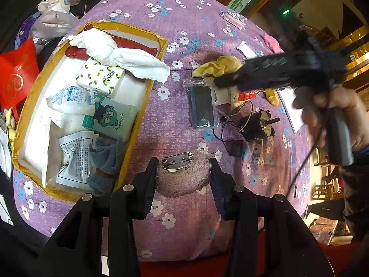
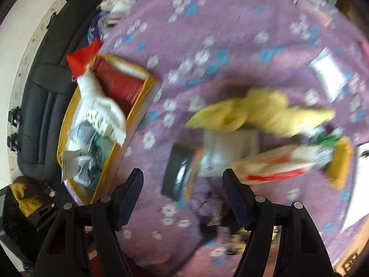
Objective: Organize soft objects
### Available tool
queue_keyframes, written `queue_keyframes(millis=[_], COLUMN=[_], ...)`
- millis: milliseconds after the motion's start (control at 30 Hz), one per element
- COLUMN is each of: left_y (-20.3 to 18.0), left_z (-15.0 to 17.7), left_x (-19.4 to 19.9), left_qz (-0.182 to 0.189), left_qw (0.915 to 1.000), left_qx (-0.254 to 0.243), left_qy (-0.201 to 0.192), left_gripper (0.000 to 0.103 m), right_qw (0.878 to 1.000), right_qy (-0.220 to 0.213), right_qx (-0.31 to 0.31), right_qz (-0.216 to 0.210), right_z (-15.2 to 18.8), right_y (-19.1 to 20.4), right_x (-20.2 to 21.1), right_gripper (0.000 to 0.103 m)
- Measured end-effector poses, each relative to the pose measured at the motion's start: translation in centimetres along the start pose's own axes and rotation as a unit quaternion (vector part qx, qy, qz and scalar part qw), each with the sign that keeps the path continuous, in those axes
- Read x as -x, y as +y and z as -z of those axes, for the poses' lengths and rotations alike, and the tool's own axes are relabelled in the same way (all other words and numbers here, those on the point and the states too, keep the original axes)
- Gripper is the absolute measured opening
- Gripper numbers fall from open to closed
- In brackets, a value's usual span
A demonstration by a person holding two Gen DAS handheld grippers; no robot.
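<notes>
A fluffy pink pad with a metal clip (image 1: 182, 177) lies on the purple flowered cloth (image 1: 161, 120), between the fingers of my left gripper (image 1: 183, 176), whose jaws touch its sides. A yellow-rimmed box (image 1: 143, 106) at the left holds a white towel (image 1: 115, 53), tissue packs and a blue cloth (image 1: 106, 159). A yellow cloth (image 1: 221, 65) lies at the middle right. My right gripper (image 1: 219, 83) hovers blurred over it. In the right wrist view the right gripper (image 2: 183, 184) is open and empty above a yellow cloth (image 2: 265, 113) and a dark packet (image 2: 180, 173).
A dark blue packet (image 1: 203, 106), a white pouch with a red label (image 1: 249, 93), a small motor with wires (image 1: 256, 124) and a black chip (image 1: 235, 147) lie on the cloth. A red bag (image 1: 16, 78) and plastic bags (image 1: 53, 16) sit left of the box.
</notes>
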State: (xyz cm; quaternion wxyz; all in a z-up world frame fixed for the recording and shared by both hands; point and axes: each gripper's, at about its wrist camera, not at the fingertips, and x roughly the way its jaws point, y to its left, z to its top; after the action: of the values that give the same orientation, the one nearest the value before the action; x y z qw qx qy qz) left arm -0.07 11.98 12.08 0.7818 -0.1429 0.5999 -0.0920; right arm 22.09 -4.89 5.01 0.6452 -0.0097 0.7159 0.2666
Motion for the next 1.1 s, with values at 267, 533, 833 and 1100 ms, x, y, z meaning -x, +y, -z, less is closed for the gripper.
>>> queue_keyframes(millis=[267,533,833,1100], left_y=[1.3,2.3,4.9,10.2], left_z=[0.5,0.5,0.3,0.2], left_x=[0.6,1.2,3.0,5.5], left_qz=[-0.003,-0.009,-0.03,-0.069], left_qw=[0.9999,0.9999,0.9991,0.9939], left_qx=[0.011,0.014,0.026,0.074], left_qy=[-0.001,-0.003,-0.017,-0.042], left_gripper=[0.043,0.043,0.043,0.043], right_qw=[0.999,1.0,0.999,0.998], right_qy=[0.028,0.004,-0.026,-0.04], right_qx=[-0.036,0.005,0.018,0.04], right_qz=[0.024,0.016,-0.005,-0.027], right_z=[0.2,1.0,2.1,2.4], right_y=[-0.6,0.4,1.0,3.5], right_x=[-5.6,-5.6,-2.5,-0.5], right_gripper=[0.047,0.027,0.025,0.025])
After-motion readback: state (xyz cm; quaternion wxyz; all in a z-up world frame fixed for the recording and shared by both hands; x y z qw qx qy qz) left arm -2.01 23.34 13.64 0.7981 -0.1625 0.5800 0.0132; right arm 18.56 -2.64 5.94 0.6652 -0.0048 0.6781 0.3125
